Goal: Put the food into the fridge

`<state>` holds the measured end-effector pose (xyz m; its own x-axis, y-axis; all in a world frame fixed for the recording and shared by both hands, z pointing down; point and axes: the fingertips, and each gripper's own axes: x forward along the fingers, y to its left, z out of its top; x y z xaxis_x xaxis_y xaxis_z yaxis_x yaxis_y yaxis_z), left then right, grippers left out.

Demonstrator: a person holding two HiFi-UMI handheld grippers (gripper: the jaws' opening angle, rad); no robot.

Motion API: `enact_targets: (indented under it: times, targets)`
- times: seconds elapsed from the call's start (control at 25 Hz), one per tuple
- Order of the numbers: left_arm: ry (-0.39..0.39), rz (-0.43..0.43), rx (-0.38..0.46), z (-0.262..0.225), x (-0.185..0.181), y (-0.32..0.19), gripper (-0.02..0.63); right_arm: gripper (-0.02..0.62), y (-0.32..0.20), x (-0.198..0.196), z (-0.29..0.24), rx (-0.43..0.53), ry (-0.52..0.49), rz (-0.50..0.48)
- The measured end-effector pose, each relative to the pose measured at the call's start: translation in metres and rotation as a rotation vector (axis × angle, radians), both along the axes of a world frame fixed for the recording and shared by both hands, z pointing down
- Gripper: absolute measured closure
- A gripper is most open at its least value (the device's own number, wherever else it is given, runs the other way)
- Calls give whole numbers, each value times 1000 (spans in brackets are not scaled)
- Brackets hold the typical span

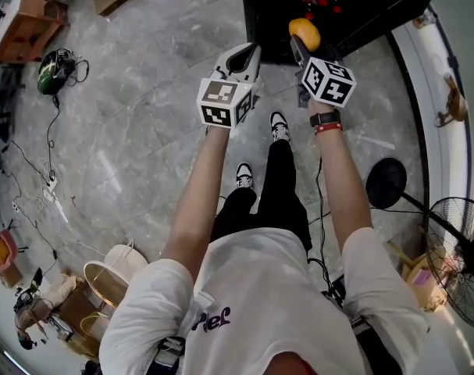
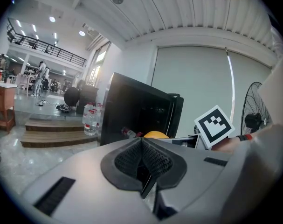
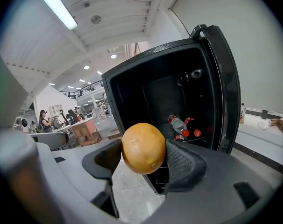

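Right gripper [image 3: 143, 155]: grasping the orange [image 3: 142, 147], one pad pressed on each side and the jaws spread wide around it. The fruit sits at the jaw tips and is clear of any surface. It is not in the fridge yet.

Left gripper [image 2: 143, 164]: clenched, pads together, nothing between them. In the head view it is level with the right gripper, just to its left, not touching it. From the left gripper view the orange and the right gripper's marker cube [image 2: 215, 126] show ahead and to the right.

Below both grippers: person's black trousers and black-and-white sneakers [image 1: 278, 126] on the grey marble floor [image 1: 143, 131]. There is a watch with a red band [image 1: 325, 119] on the right wrist, just behind the right gripper.

Straight ahead of the right gripper, near: black fridge [image 3: 155, 78], door [image 3: 223, 87] swung open to the right. The interior is dark. Beyond the orange, a little to the right and deeper in, bottles with red caps [image 3: 178, 123] lie on a shelf. The orange is in front of the opening, outside it.

Farther off, left of the left gripper: wooden steps [image 2: 52, 134] with clear water bottles [image 2: 90, 120] standing on them next to the fridge side. Right of the right gripper: standing fan [image 1: 463, 256], well apart, and a white ledge [image 3: 262, 129] along the wall.
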<state>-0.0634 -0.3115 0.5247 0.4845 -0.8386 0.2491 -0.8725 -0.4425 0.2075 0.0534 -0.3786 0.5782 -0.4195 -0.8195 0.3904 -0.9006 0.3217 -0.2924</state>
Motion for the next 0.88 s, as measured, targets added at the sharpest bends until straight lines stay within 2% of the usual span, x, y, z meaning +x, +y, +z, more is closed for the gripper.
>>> enact_targets:
  times: [0.24,0.88]
  targets:
    - [10,-16,3,11,0,-18,586,284,-30,-5,12,27,17,-33]
    - [0,-37,-8,38,5,-55,586,284,-108,-11,61,11,33,-58]
